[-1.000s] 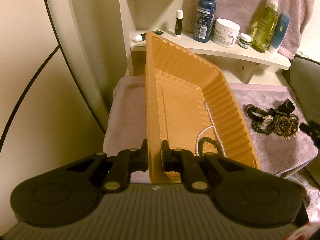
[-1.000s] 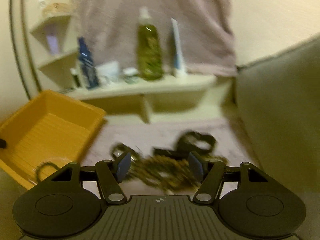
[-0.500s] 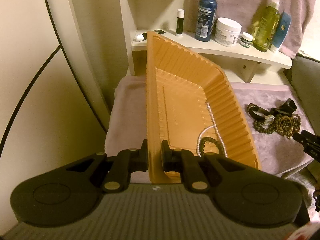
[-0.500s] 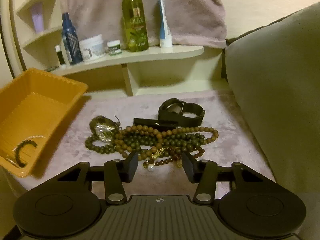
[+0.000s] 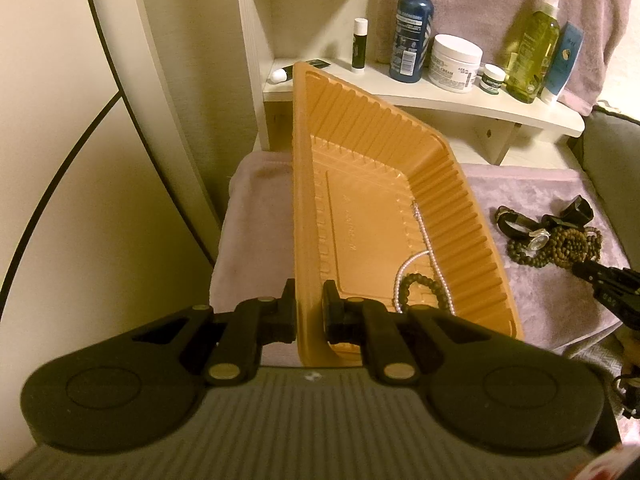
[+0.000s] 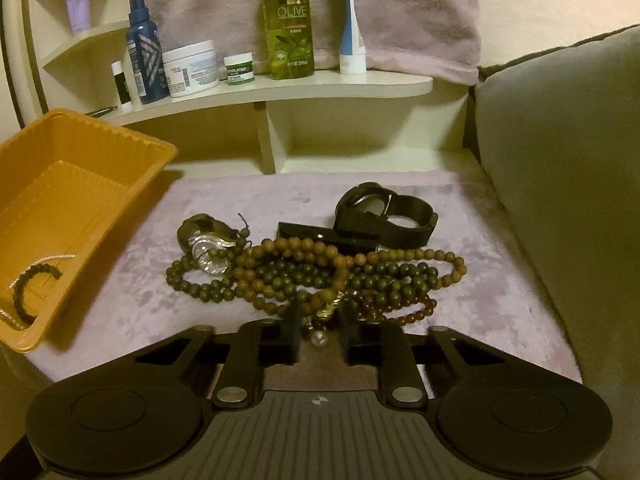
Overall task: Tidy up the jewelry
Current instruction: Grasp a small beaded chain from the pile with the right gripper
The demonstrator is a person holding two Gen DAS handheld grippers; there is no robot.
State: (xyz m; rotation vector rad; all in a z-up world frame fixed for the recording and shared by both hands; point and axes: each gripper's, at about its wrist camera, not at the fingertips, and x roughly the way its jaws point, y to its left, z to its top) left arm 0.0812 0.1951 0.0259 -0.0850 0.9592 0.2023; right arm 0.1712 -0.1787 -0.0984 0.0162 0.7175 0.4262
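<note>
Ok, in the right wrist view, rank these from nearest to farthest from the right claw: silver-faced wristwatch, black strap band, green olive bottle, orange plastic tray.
1. Silver-faced wristwatch, just ahead of the right claw, slightly left.
2. Black strap band, behind the bead pile, slightly right.
3. Orange plastic tray, far left; its order against the band is too close to call.
4. Green olive bottle, on the back shelf.

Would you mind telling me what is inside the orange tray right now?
The orange tray holds a pearl strand and a dark bead bracelet, lying together at its near end. The left claw, clamped on the tray's wall, hides the nearest corner.
</note>
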